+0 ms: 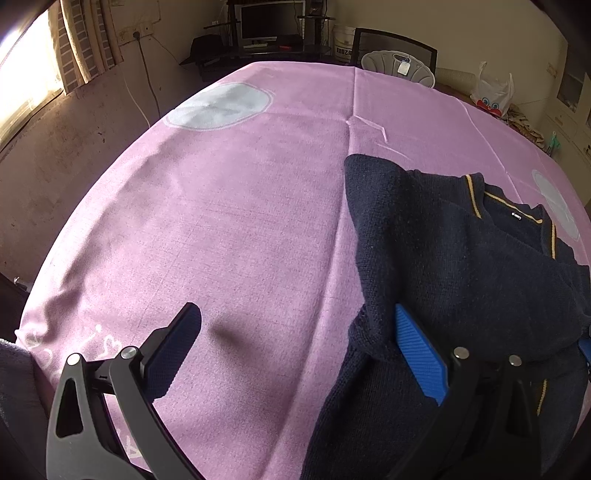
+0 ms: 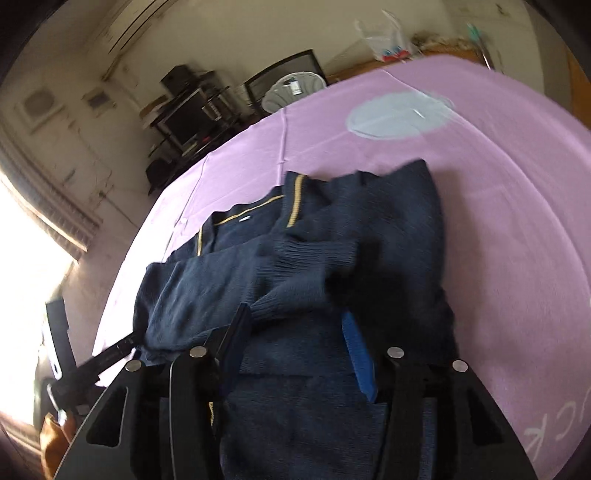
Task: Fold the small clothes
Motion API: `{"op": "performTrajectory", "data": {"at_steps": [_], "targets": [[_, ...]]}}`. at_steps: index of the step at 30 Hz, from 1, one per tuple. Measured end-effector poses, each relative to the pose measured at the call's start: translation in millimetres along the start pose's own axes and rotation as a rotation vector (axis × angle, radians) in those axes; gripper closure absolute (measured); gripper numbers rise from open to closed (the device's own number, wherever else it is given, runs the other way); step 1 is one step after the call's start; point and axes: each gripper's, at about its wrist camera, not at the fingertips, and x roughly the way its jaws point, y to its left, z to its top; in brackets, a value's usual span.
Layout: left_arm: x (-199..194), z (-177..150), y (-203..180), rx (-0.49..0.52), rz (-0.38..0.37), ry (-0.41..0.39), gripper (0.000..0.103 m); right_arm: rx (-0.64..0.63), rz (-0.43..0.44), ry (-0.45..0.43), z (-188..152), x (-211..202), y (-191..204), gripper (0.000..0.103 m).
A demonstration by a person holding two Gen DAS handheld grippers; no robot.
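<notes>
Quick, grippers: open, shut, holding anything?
Left gripper: open, holding nothing; one finger sits against the sweater.
Right gripper: open over the sweater, not clamped.

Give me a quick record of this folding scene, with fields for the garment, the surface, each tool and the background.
garment: navy sweater with yellow trim, partly folded
surface: pink tablecloth with pale round patches
left tool: open, one finger against the sweater's edge
right tool: open, over the sweater
background: monitor, chair, plastic bag

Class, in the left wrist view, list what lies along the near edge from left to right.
Black left finger pad → bare pink tablecloth → blue ribbed right finger pad → navy knitted sweater with yellow trim.
</notes>
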Motion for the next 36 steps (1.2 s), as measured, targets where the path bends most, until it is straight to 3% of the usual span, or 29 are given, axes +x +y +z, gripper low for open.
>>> {"op": "performTrajectory", "data": {"at_steps": [4,7,8,9,12,15,19,22,26,29,32,34,36], "targets": [[-1,-1,-1,0.005,0.007,-0.004,0.004,0.110,0.069,-0.009,6,3,-20,0.053],[-6,-2,-4,0.020,0.030,-0.023,0.004,0.120,0.073,-0.021,6,2,-18,0.067],[-8,-2,-5,0.029,0.039,-0.030,0.004,0.116,0.057,-0.039,7,-2,-16,0.088],[-9,-3,-7,0.040,0.049,-0.035,0.004,0.104,0.046,-0.055,8,-6,-14,0.097],[-9,-5,-11,0.073,0.073,-0.040,0.004,0.057,0.007,-0.076,9,-16,-7,0.098],[-9,-5,-10,0.077,0.070,-0.039,0.004,0.067,-0.069,-0.014,6,-4,-15,0.099],[-13,-3,-6,0.061,0.067,-0.045,0.004,0.060,-0.101,0.008,7,-2,-18,0.101],[-35,1,-9,0.058,0.067,-0.108,0.004,0.054,-0.179,-0.063,7,-16,-12,0.097],[-56,12,-41,0.136,-0.074,-0.136,0.004,-0.045,-0.116,-0.120,18,-21,18,0.096],[-49,18,-74,0.223,-0.025,-0.145,0.004,-0.094,-0.081,-0.078,28,0,39,0.096],[-25,21,-88,0.261,-0.037,-0.104,0.004,-0.126,-0.097,-0.047,34,25,52,0.096],[-4,17,-92,0.276,-0.029,-0.049,0.004,-0.108,-0.111,-0.013,35,41,46,0.097],[-1,13,-85,0.260,-0.049,-0.064,0.004,-0.083,-0.101,0.007,31,52,36,0.103]]}}
